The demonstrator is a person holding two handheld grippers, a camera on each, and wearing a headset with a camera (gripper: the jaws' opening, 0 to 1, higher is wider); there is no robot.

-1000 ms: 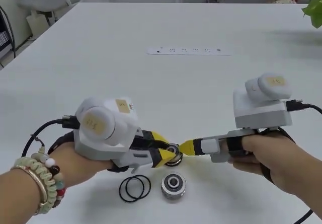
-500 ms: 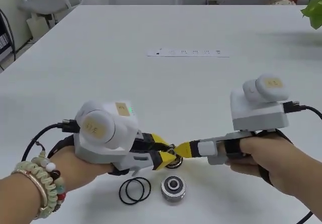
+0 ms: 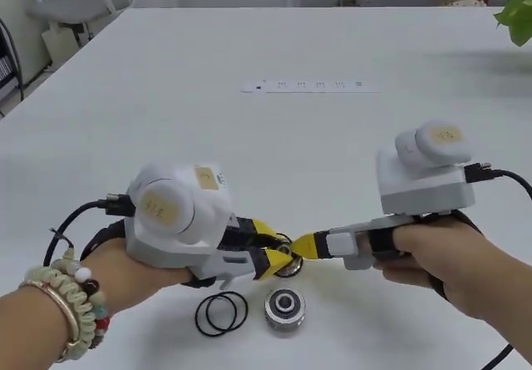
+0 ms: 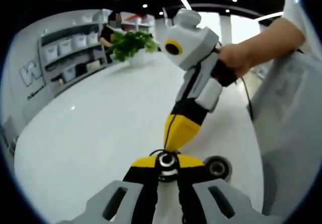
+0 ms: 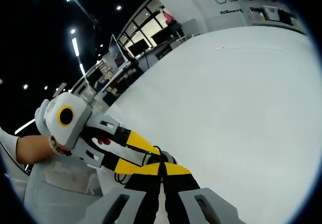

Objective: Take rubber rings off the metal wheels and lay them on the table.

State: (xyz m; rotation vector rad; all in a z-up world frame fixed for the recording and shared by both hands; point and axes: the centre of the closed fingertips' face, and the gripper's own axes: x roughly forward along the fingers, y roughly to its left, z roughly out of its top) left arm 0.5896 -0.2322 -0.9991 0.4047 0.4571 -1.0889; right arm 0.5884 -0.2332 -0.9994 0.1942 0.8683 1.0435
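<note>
My left gripper (image 3: 281,254) is shut on a small metal wheel (image 3: 288,267) just above the white table (image 3: 274,154); the wheel (image 4: 167,159) sits between its yellow jaws. My right gripper (image 3: 298,246) comes in from the right with its jaws pressed together at the wheel's rim. They pinch a thin black rubber ring (image 5: 155,149) that arcs off the wheel (image 5: 169,158). A second metal wheel (image 3: 285,308) lies on the table below, and it also shows beside my left jaws (image 4: 217,167). Two black rubber rings (image 3: 221,312) lie overlapping to its left.
A white power strip (image 3: 307,86) lies across the table's middle. Plant leaves (image 3: 519,4) hang in at the far right corner, and a chair (image 3: 75,0) stands beyond the far left edge. A cable (image 3: 71,220) trails from my left gripper.
Both grippers stay joined at the held wheel. The right gripper has edged slightly left toward it. The loose wheel and rings have not moved.
</note>
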